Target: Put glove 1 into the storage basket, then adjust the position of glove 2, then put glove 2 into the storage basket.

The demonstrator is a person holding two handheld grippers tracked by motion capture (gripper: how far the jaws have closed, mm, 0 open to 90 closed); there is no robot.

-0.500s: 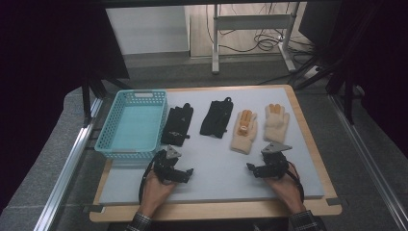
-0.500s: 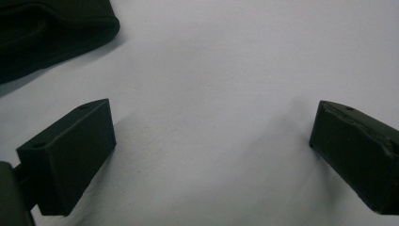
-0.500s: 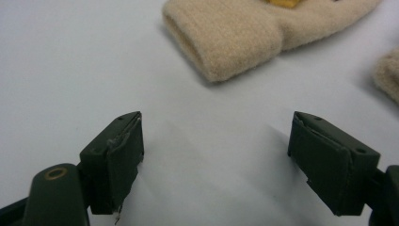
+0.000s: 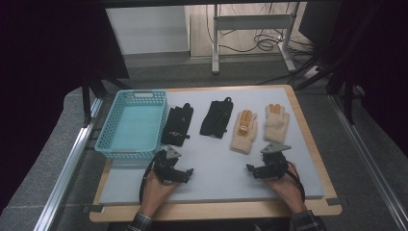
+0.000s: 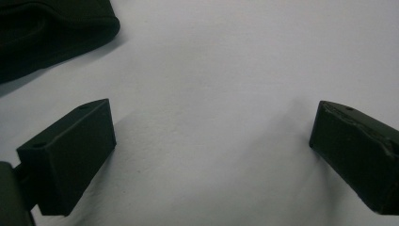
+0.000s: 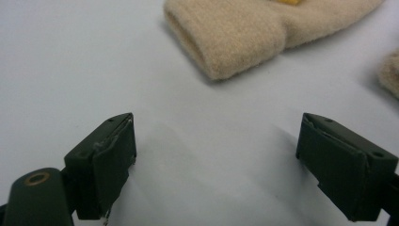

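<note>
Four gloves lie in a row beside the blue basket (image 4: 132,126): two black gloves (image 4: 177,124), two beige gloves (image 4: 244,132); no writing is legible. Left gripper (image 4: 185,172) and right gripper (image 4: 251,169) rest near them on the mat, jaws wide apart, empty.

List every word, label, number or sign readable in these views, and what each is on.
None can be read. The orange patch on the tan glove shows no legible print, and the small pale mark on the black glove nearest the basket is too small to read.
</note>
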